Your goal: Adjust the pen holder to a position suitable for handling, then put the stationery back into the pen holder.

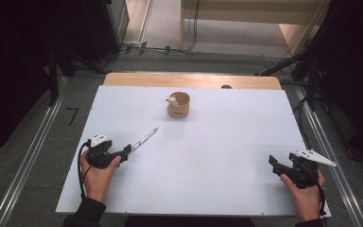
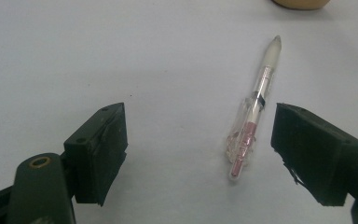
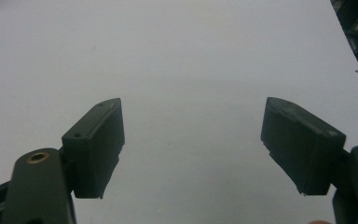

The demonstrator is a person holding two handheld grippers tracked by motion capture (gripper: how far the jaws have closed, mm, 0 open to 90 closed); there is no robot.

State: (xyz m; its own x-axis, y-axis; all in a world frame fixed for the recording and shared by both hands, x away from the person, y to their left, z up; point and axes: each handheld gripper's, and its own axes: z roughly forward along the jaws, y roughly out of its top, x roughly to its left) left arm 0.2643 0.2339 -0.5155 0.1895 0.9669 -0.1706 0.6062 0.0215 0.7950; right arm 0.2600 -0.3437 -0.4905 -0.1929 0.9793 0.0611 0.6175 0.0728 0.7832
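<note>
the pen (image 1: 144, 138) slants up-right from the left tool (image 1: 126, 152), whose gaping jaws straddle its near end, empty; right tool (image 1: 275, 166) gapes empty too, far off.

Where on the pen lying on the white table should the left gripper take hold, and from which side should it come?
Probably at the clear barrel of the pen, near its middle, coming down from above with the left gripper open astride it. The pen lies flat on the table, long and thin, so the jaws should close across its width, not along its length.
</note>
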